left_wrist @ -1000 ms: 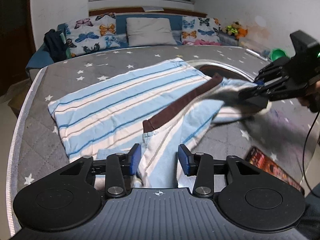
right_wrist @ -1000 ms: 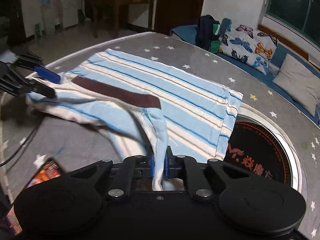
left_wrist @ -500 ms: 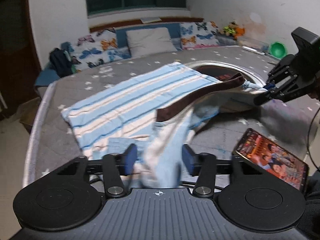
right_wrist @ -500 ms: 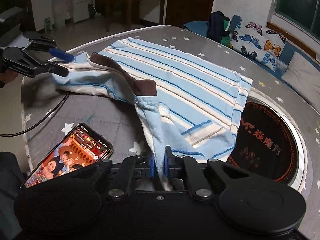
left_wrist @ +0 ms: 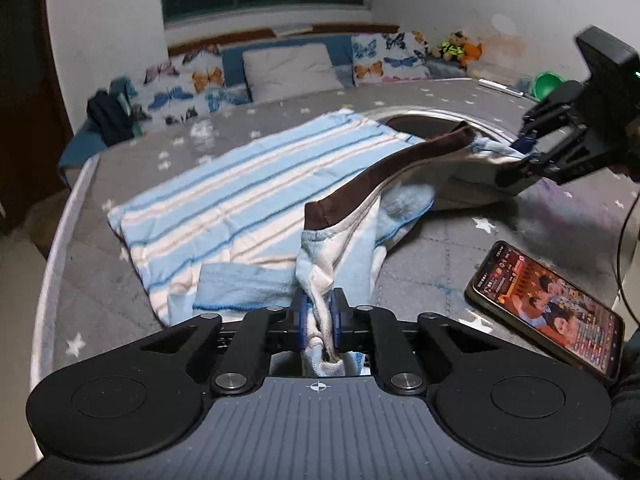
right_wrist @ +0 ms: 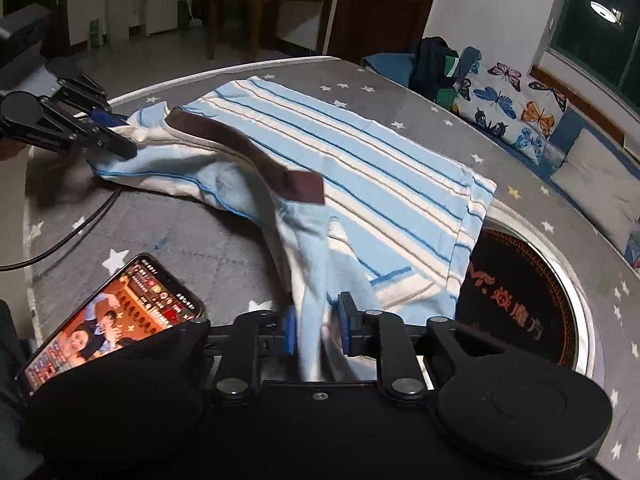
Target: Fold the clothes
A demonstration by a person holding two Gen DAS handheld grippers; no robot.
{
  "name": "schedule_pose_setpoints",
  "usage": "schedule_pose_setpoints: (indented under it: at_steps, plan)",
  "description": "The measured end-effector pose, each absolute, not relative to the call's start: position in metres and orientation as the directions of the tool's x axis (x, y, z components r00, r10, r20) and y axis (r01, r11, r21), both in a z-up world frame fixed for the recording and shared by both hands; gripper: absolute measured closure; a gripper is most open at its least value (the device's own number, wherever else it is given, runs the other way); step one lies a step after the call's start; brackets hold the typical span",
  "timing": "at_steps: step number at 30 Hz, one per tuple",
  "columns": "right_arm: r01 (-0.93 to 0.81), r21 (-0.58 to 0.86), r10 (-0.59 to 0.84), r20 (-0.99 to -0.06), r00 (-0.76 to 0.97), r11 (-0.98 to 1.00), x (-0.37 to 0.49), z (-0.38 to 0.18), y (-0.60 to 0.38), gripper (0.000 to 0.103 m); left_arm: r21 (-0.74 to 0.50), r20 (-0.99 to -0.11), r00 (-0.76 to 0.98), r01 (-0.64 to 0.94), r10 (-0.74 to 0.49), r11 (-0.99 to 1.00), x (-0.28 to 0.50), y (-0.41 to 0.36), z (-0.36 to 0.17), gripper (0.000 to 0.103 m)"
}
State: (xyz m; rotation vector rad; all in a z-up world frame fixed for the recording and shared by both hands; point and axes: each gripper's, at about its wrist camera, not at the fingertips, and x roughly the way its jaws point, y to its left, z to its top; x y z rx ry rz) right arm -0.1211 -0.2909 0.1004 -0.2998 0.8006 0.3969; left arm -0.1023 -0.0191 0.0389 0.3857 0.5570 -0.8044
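Striped shirt [left_wrist: 240,200] lies spread on the grey star-patterned bed [left_wrist: 100,280], its long axis running away from the phone [left_wrist: 544,308]. Left gripper [left_wrist: 319,316] jaws are clenched on a bunched fold nearest the phone. Right gripper [right_wrist: 316,324] jaws stand parted, cloth hanging loose between them.

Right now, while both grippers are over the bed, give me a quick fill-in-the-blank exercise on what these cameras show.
1. The left gripper is shut on a bunched fold of the blue-and-white striped ___.
2. The band along the lifted edge of that garment is ___ in colour.
3. The lit device lying flat on the grey starred cover is a ___.
4. The patterned cushions at the far side are printed with ___.

Missing words: shirt; brown; phone; butterflies.
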Motion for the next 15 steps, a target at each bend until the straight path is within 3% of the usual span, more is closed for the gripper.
schedule_pose_setpoints:
  at_steps: [4,6,7,11,13,15]
  plan:
    - [-0.459,-0.115,0.23,-0.744,0.627,0.881,-0.121,0.102,-0.288,0.09,0.159,-0.582,0.576,0.773,-0.575,0.614,-0.111,-0.021,0.04,0.086]
    - [-0.463,-0.118,0.23,-0.745,0.626,0.878,-0.121,0.103,-0.286,0.091,0.181,-0.572,0.581,0.778,-0.579,0.602,-0.115,-0.022,0.041,0.064]
    - [-0.465,-0.119,0.23,-0.745,0.626,0.877,-0.121,0.103,-0.285,0.092,0.192,-0.567,0.584,0.78,-0.582,0.595,-0.117,-0.023,0.041,0.062]
    - [-0.469,-0.116,0.232,-0.751,0.618,0.875,-0.137,0.098,-0.305,0.093,0.172,-0.597,0.554,0.796,-0.581,0.581,-0.109,-0.029,0.036,0.062]
    - [-0.469,-0.117,0.227,-0.757,0.612,0.875,-0.142,0.098,-0.307,0.094,0.18,-0.601,0.551,0.8,-0.58,0.573,-0.109,-0.031,0.033,0.067]
    - [-0.467,-0.115,0.223,-0.763,0.607,0.877,-0.147,0.096,-0.308,0.094,0.202,-0.588,0.56,0.801,-0.584,0.564,-0.114,-0.033,0.031,0.087]
